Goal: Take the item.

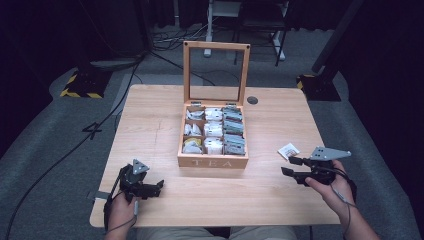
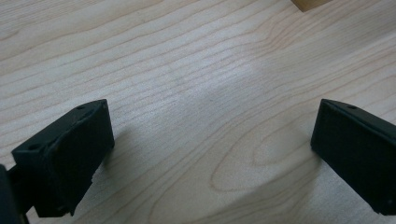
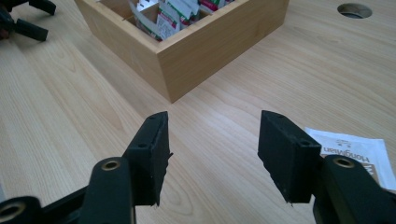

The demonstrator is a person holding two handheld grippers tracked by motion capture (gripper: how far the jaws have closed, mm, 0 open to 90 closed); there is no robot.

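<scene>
The left claw (image 1: pixel 159 185) is released, its two black jaws spread wide over bare wood with nothing between them; in the left gripper view only grain lies between the jaws, and a corner of the tea box shows at the top edge. It sits low at the near left of the worktop (image 1: pixel 150 135), held in the person's left hand (image 1: pixel 122 202), well apart from the box.

The right claw (image 3: pixel 212 156) is likewise released, jaws parted and empty, held by the right hand (image 1: pixel 330 187) at the near right of the worktop. Just beside its right jaw lies one loose tea sachet (image 3: pixel 357 154), white with printed lettering, flat on the wood.

Between the two claws, at mid-worktop, stands one wooden tea box (image 1: pixel 212 161) marked TEA on its front, its glass-paned lid (image 1: pixel 216 72) upright and open. Inside are nine compartments in three columns of three, each holding sachets; the exact number of sachets cannot be told. One round cable hole (image 1: pixel 252 100) sits in the worktop beyond the box, to its right.
</scene>
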